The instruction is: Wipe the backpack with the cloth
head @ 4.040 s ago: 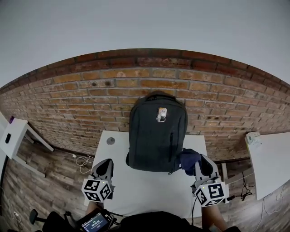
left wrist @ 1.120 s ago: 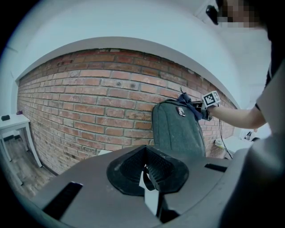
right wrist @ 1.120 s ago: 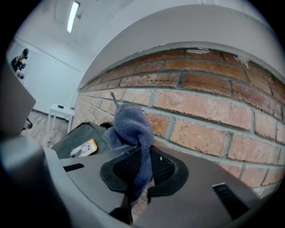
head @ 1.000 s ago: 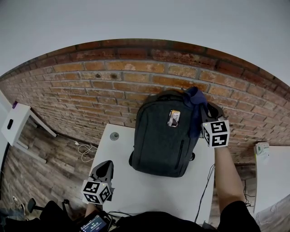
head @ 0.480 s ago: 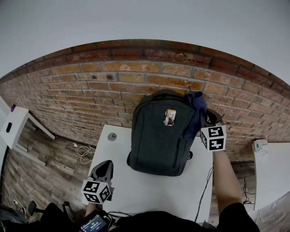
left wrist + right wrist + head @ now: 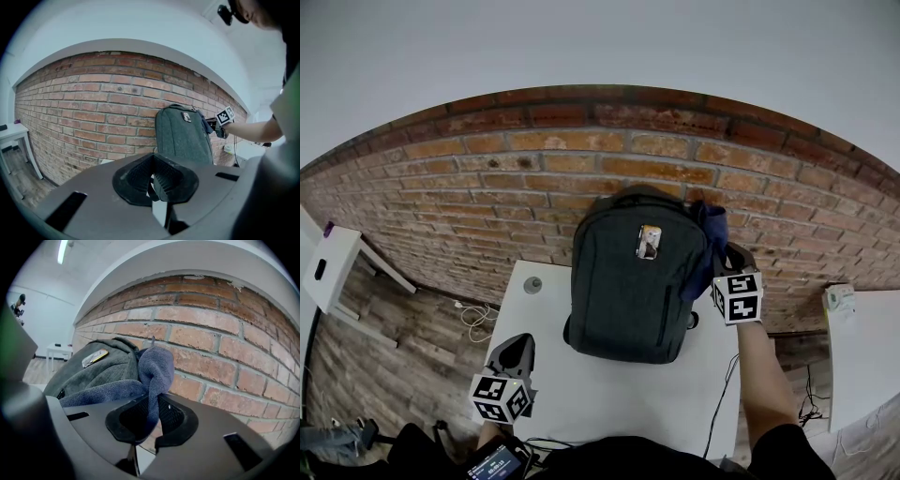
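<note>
**Backpack** [image 6: 628, 286]: dark grey, standing upright on the white desk [image 6: 609, 412], its back towards the brick wall [image 6: 469, 197].

**Cloth** [image 6: 710, 234]: blue and bunched. The fingers of your right gripper [image 6: 149, 416] are clenched on one fold. The loose part lies against the backpack's upper right shoulder.

**Left gripper** [image 6: 152, 180]: fingers closed together on nothing, held low by the desk's near left corner, well apart from the backpack.

**Step in hand**, as it appears: wiping the right side, starting from the top.

**Handling notes:**
- Press the cloth's flat part onto the fabric, not the fingers.
- Draw it downward in one long stroke.
- The bag looks free-standing, so push lightly towards the wall or steady it with your left.
</note>
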The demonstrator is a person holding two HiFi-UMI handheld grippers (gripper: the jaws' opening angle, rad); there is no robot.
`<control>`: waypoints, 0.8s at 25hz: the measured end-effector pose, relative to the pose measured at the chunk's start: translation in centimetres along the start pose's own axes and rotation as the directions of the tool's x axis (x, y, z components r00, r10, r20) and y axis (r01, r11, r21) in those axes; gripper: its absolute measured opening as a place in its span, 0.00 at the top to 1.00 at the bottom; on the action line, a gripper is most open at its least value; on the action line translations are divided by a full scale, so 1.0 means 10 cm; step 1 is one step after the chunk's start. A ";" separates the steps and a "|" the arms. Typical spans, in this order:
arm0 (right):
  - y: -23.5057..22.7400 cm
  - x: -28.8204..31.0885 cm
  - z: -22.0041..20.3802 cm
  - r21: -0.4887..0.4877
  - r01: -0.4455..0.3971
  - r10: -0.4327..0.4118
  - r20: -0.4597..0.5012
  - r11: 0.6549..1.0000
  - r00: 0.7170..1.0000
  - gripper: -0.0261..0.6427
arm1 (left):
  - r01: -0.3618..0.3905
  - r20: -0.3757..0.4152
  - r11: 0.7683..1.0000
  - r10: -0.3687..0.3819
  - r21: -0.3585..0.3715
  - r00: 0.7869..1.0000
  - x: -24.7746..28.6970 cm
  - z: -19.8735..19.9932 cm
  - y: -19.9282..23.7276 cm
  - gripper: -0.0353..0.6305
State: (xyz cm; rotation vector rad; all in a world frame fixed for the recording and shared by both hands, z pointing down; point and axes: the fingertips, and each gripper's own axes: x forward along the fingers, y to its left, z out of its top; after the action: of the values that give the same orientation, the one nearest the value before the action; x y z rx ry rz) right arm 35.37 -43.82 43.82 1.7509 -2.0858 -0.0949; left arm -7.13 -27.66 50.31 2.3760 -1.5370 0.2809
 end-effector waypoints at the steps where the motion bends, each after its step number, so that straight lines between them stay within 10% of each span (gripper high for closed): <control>1: 0.01 0.00 -0.04 0.006 -0.001 0.001 -0.005 1.000 1.000 0.89 | -0.002 0.001 1.000 0.002 0.000 1.000 -0.01 0.00 0.00 0.95; 20: 0.55 -0.14 -1.07 0.147 -0.050 0.073 -0.156 0.988 0.985 0.89 | -0.037 0.012 0.999 0.037 0.019 0.999 -0.13 0.08 0.10 0.95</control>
State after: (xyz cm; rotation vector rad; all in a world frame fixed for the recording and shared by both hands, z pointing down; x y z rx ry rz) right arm 34.27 -39.09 54.88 1.7097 -2.0703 0.2119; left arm -8.61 -27.22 49.27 2.3699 -1.5921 0.2914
